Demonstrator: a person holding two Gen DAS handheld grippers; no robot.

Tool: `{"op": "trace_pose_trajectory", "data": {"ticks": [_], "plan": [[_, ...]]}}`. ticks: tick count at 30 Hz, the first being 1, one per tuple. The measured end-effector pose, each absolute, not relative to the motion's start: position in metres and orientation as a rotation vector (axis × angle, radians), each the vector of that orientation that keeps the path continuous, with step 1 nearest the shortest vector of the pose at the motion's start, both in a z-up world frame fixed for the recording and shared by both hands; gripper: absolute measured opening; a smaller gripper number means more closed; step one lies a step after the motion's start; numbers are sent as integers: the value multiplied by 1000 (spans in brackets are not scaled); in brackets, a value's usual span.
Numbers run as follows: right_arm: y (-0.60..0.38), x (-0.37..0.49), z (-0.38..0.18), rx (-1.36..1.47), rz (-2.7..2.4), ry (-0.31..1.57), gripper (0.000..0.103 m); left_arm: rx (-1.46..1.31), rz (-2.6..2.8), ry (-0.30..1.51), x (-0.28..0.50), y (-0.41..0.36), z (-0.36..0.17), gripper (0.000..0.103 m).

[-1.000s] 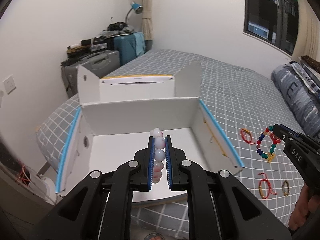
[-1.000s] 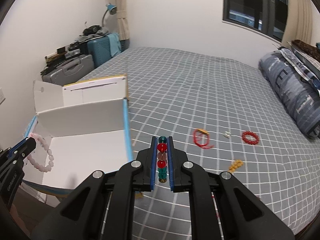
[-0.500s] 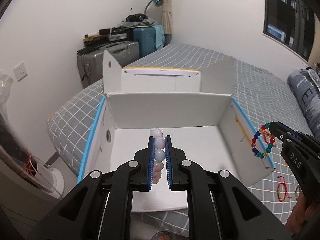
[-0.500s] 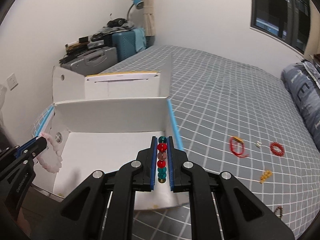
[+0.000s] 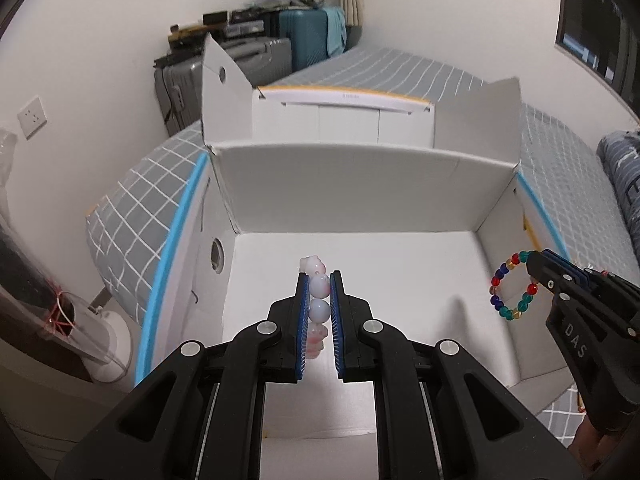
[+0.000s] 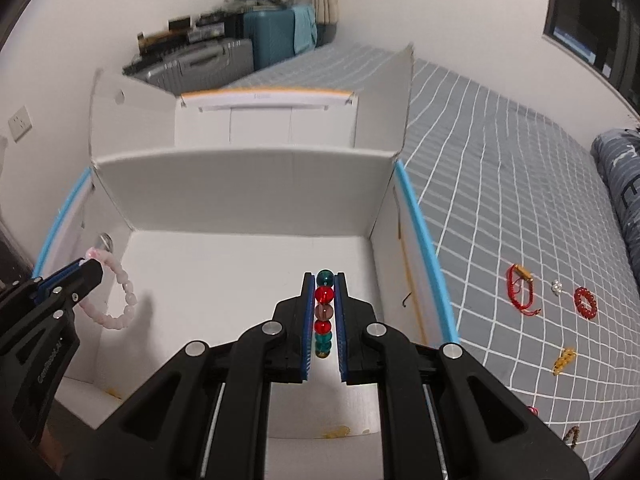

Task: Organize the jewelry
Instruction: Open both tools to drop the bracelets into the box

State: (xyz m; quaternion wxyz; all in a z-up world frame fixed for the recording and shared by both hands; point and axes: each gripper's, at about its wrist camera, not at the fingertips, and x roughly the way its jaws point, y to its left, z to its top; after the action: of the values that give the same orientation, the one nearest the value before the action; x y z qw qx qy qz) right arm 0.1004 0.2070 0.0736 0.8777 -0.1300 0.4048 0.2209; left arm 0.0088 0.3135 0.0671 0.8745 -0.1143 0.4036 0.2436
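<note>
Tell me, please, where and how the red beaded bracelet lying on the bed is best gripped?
Grip the red beaded bracelet across one side of its ring, coming straight down from above. It lies flat on the checked bedspread as an open loop, so one tong finger can drop inside and one outside.

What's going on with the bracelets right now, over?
Left gripper shut on pink bracelet. Right gripper shut on colorful bracelet. Both over white box. Nothing blocking.

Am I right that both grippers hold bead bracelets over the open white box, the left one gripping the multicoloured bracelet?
Not quite: the left gripper grips the pale pink bracelet, as the left wrist view shows. The multicoloured bracelet is in the right gripper. Both do hang over the white box.
</note>
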Motion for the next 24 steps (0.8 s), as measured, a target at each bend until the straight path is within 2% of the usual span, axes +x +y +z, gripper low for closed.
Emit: {"op": "trace_pose_trajectory", "data": {"ticks": [7,16,24], "plan": [[217,116,46,-284,465,951,9,-259,511,935,26,322,42,10],[216,121,36,-277,472,987,9,-264,514,945,26,323,41,10],[213,119,43,-246,495,981,10,-270,508,945,26,323,43,17]]}}
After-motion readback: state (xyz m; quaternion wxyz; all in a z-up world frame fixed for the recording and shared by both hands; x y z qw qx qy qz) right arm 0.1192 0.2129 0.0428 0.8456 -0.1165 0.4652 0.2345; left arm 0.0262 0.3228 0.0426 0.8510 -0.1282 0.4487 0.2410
